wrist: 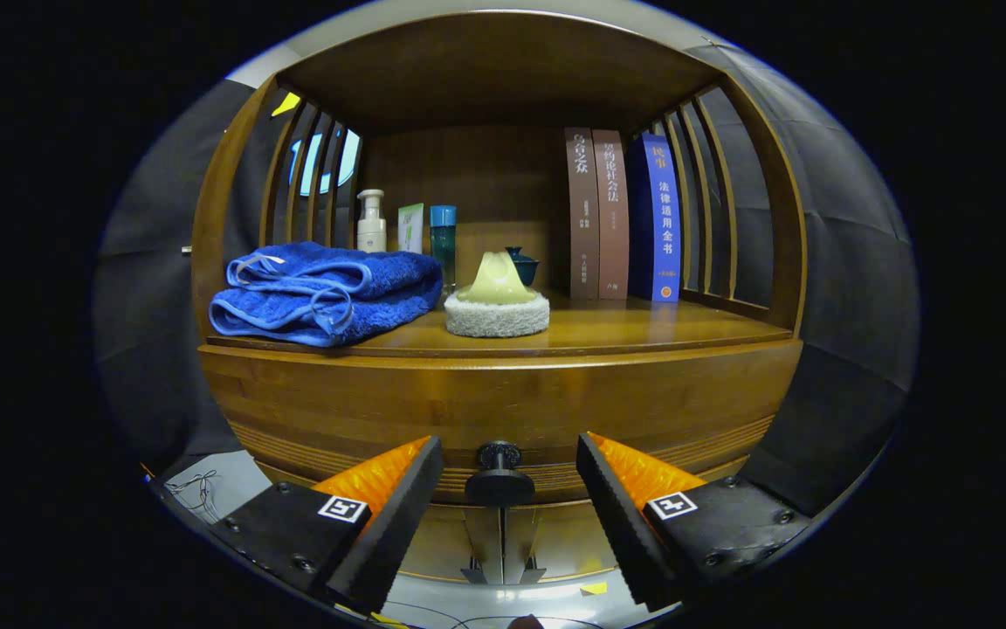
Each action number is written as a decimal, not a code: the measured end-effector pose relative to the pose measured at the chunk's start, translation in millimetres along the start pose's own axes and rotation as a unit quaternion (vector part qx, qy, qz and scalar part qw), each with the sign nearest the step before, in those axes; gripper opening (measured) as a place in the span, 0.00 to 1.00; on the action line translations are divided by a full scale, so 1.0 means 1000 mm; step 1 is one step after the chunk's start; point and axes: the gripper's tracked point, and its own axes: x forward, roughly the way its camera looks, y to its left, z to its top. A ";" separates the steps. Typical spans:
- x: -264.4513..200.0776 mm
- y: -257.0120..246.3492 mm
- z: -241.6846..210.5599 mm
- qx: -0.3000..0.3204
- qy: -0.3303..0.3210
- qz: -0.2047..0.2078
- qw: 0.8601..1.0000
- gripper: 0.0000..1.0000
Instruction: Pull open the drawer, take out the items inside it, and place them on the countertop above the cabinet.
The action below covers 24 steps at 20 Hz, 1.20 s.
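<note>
I had the hand-held gripper point(503, 489) levelled at the front of the brown wooden cabinet point(503, 402), its two fingers spread well apart and clamped on nothing; between them sat the small dark round knob point(499, 476) of the drawer point(503, 485), its stem pointing straight back at me out of the drawer's front, clear of either finger point(385, 515); the drawer's long axis ran side to side beneath the countertop, and I could not tell whether it stood pulled out at all; its inside was hidden from me.

Above it lay the polished wooden countertop point(643, 328); a folded blue terry towel point(324, 293) rested on its left part, long side running left to right; just beside it, near the middle, stood a round white scouring pad with a pale yellow moulded grip point(497, 306); behind that I made out a small dark teal lidded cup point(522, 265); along the back stood a white pump bottle point(371, 223), a pale green carton point(410, 228) and a teal-capped clear bottle point(443, 238); to the right three upright books point(621, 214), two brown and one blue, stood spine-out against the slatted side.
</note>
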 end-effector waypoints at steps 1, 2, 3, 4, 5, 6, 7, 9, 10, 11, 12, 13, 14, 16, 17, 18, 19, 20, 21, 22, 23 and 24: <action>-0.008 0.000 0.003 0.003 0.000 0.001 1.000 1.00; -0.020 0.002 0.007 0.006 0.000 0.002 1.000 1.00; -0.029 0.001 0.011 0.009 -0.002 0.003 1.000 1.00; -0.037 0.000 0.015 0.010 -0.004 0.003 1.000 1.00; -0.045 0.000 0.021 0.011 -0.007 0.002 1.000 1.00; -0.054 -0.001 0.026 0.009 -0.011 0.001 1.000 1.00; -0.057 -0.004 0.032 0.006 -0.013 0.001 1.000 1.00; -0.072 -0.004 0.043 0.003 -0.017 0.002 1.000 1.00; -0.081 -0.004 0.050 0.003 -0.020 0.004 1.000 1.00; -0.088 -0.005 0.057 0.004 -0.024 0.005 1.000 1.00; -0.095 -0.005 0.065 0.004 -0.028 0.005 1.000 1.00; -0.102 -0.005 0.071 0.004 -0.032 0.004 0.999 1.00; -0.108 -0.006 0.079 0.003 -0.035 0.004 0.999 1.00; -0.120 -0.007 0.090 0.004 -0.036 0.004 0.999 1.00; -0.125 -0.007 0.094 0.004 -0.035 0.004 0.999 1.00; -0.130 -0.009 0.099 0.005 -0.035 0.003 0.999 1.00; -0.135 -0.009 0.105 0.006 -0.036 0.003 0.999 1.00; -0.140 -0.010 0.111 0.006 -0.039 0.004 0.999 1.00; -0.145 -0.010 0.116 0.007 -0.040 0.004 0.999 1.00; -0.149 -0.010 0.121 0.007 -0.041 0.005 0.999 1.00; -0.152 -0.010 0.125 0.009 -0.040 0.006 0.999 1.00; -0.155 -0.009 0.128 0.013 -0.039 0.008 0.999 1.00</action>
